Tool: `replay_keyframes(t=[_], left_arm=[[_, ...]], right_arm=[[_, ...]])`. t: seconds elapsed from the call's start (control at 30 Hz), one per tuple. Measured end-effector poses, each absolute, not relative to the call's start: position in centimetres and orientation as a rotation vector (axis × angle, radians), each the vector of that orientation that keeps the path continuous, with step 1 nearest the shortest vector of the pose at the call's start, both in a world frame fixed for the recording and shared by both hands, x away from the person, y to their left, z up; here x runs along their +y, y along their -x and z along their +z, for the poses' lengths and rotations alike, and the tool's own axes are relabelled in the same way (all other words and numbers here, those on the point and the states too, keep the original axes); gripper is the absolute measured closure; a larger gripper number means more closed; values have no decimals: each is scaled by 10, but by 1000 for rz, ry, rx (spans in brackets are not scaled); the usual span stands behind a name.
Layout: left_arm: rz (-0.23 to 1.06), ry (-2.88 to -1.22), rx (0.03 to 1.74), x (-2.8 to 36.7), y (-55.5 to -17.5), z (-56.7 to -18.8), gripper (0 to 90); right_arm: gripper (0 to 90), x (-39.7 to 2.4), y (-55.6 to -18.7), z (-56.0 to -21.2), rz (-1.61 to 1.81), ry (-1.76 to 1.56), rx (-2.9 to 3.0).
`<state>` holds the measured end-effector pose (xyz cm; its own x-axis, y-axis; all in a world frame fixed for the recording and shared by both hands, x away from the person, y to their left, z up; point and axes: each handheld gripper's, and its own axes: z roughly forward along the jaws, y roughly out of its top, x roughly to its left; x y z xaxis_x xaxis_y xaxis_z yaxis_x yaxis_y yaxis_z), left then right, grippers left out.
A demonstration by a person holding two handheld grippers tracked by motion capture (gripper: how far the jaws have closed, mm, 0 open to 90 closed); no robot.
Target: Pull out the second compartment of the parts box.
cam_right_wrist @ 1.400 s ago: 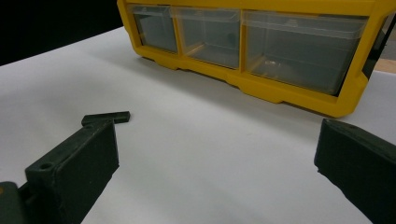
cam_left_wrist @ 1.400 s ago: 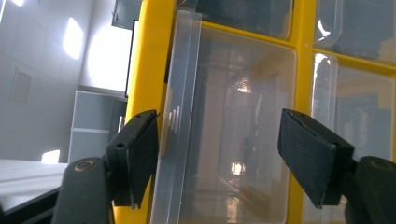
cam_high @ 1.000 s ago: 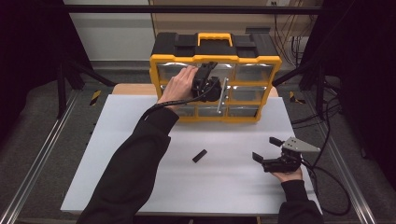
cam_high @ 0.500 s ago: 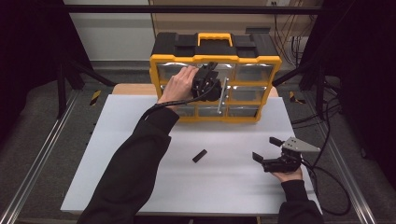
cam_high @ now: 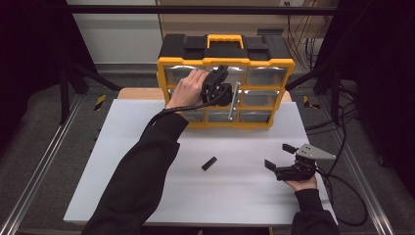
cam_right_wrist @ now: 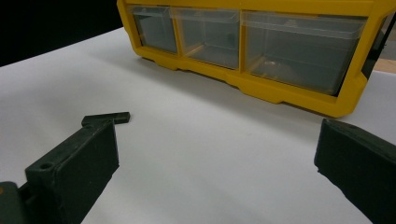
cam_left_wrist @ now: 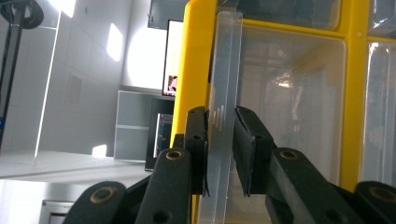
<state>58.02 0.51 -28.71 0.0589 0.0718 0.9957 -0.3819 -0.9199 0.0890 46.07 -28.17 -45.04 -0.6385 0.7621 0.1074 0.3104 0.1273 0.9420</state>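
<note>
A yellow and black drawer organizer [cam_high: 225, 62] stands upright at the table's far side. My left gripper [cam_high: 221, 74] is raised against its upper middle drawer. In the left gripper view its jaws [cam_left_wrist: 220, 140] have just been closing, and the pads now sit on both sides of that drawer's clear plastic lip [cam_left_wrist: 227, 56], beside the yellow frame [cam_left_wrist: 196, 56]. My right gripper [cam_high: 279, 155] rests low over the white table at the right front, open, with nothing between its jaws [cam_right_wrist: 219, 154]. It faces the organizer's bottom row of clear drawers [cam_right_wrist: 289, 51].
A small black piece [cam_high: 209, 163] lies flat on the white tabletop [cam_high: 122, 147], between my left forearm and the right gripper. The right gripper's cable [cam_high: 342, 196] loops off the table's right front corner. Dark floor and metal rails flank the table.
</note>
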Motion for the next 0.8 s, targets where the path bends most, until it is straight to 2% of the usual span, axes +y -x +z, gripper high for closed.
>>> replay_keyframes(t=[0.8], left_arm=[[1976, -2001, -367, 6, -575, -290, 789]], right_arm=[[2, -282, -461, -450, 1525, -1036, 2009]])
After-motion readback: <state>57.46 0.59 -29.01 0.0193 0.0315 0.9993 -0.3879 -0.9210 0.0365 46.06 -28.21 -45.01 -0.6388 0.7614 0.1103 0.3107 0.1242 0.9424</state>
